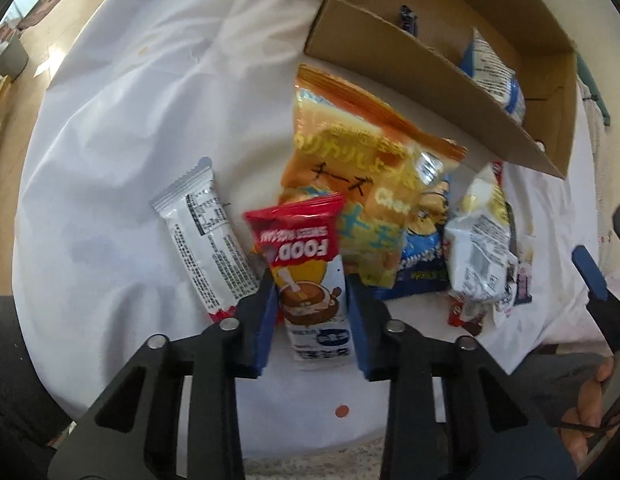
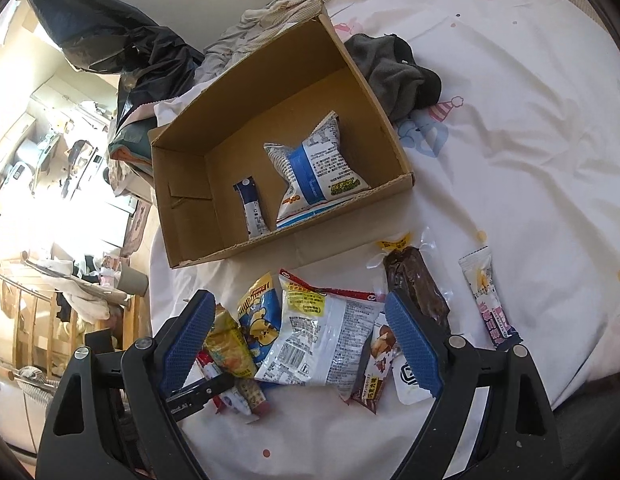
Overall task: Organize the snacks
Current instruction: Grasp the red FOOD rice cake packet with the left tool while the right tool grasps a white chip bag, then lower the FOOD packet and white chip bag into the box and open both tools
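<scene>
One red-white snack packet (image 1: 310,276) pinched by left fingers (image 1: 266,320); right fingers (image 2: 413,344) spread wide

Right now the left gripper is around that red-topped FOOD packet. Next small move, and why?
Probably lift it straight up, then carry it toward the cardboard box. The left gripper has its blue pads against both sides of the red-topped FOOD packet, so the grasp looks set. The packet overlaps the orange cheese bag, so a vertical lift should avoid dragging it. The box already holds two snacks.
</scene>
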The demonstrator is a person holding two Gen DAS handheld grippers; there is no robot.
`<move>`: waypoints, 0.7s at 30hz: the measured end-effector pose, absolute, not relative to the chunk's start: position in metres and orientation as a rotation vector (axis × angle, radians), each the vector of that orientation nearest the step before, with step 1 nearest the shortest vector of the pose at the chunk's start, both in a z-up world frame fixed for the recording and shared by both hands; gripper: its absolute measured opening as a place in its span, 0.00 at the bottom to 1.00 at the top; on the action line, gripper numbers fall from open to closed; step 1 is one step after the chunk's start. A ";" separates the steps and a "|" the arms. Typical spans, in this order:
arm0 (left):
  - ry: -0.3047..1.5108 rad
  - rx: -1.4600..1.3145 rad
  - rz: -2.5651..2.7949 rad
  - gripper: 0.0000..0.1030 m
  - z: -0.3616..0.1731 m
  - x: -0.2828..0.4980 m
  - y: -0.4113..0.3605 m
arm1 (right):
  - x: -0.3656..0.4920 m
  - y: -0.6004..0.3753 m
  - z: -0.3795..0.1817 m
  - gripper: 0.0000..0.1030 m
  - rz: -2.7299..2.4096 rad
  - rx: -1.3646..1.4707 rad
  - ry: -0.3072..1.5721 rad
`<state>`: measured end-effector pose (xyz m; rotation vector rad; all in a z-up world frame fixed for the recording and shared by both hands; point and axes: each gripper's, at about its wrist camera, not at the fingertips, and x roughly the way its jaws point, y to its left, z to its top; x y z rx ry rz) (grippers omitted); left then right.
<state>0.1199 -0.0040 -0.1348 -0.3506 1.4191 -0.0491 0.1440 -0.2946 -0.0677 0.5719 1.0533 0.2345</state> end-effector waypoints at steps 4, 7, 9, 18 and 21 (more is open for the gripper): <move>1.386 -0.320 -0.093 0.26 -0.115 0.112 -0.008 | 0.143 -0.299 -0.068 0.87 0.236 0.594 1.056; 1.339 -0.263 -0.104 0.26 -0.093 0.106 -0.007 | 0.141 -0.304 -0.068 0.87 0.236 0.613 1.052; 1.294 -0.252 -0.095 0.26 -0.079 0.104 -0.004 | 0.140 -0.306 -0.071 0.87 0.249 0.638 1.066; 1.280 -0.266 -0.067 0.26 -0.074 0.115 0.010 | 0.156 -0.274 -0.111 0.87 0.403 0.744 1.264; 1.286 -0.274 -0.065 0.26 -0.076 0.115 0.010 | 0.162 -0.263 -0.119 0.87 0.332 0.648 1.307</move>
